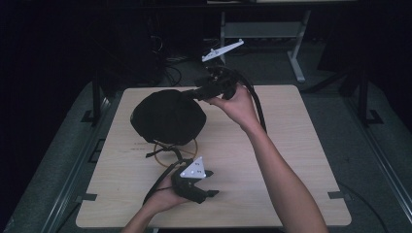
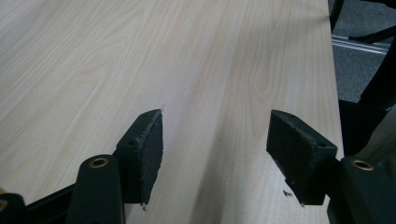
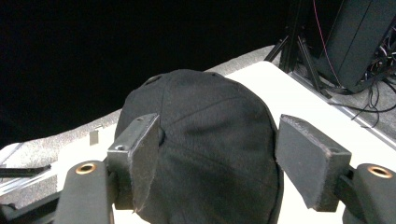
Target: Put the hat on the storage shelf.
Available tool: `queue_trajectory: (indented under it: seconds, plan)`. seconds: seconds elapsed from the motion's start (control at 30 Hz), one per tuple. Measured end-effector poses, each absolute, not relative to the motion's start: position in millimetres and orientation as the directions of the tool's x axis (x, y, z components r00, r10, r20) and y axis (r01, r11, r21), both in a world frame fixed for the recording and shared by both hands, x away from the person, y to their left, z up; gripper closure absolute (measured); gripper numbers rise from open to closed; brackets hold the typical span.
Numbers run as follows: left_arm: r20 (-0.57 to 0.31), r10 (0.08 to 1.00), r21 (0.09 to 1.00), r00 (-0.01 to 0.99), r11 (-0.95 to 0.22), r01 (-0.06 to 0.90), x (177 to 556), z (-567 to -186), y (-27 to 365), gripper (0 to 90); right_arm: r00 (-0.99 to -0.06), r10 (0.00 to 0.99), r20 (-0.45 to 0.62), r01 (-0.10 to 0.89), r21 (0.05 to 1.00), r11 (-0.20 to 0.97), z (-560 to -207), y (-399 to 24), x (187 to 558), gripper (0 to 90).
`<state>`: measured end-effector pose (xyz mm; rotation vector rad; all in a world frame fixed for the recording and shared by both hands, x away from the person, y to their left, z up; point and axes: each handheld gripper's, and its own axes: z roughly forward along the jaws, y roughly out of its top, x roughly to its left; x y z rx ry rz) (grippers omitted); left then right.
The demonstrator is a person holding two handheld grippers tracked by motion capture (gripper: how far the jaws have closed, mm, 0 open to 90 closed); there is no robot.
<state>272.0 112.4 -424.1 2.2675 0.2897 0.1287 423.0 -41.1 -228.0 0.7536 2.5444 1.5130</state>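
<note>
Resting on a ring-shaped stand toward the far left part of the table, a black cap is recorded as the item being worked. Right gripper: held by the person's right hand above the far edge of the table, pointed at the cap's far right side; in the right gripper view the jaws stand spread with the cap's crown between and beyond them, and no pinch on the fabric is seen. Whether a pad touches the cloth cannot be told. Left gripper: held low near the near edge of the table, well apart from the cap; in the left gripper view the jaws are spread over bare wood, holding nothing. Step in hand, as judged: the approach to the cap, a grip not yet taken. Next move, as judged: the right jaws to be eased onto the cap's edge or crown and pressed together on the cloth, the stand being left undisturbed; soft fabric may slip if too little is gathered.
</note>
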Motion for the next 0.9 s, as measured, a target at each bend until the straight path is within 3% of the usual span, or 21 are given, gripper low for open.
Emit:
queue_trajectory:
  seconds: [0.9]
  plan:
    - [-0.009, 0.257, 0.761, 0.966, -0.625, 0.174, 272, -425, 112, 34.9, -0.866, 0.472, 0.167, 0.377, 0.838, 0.395, -232, -77, 414, 26.6]
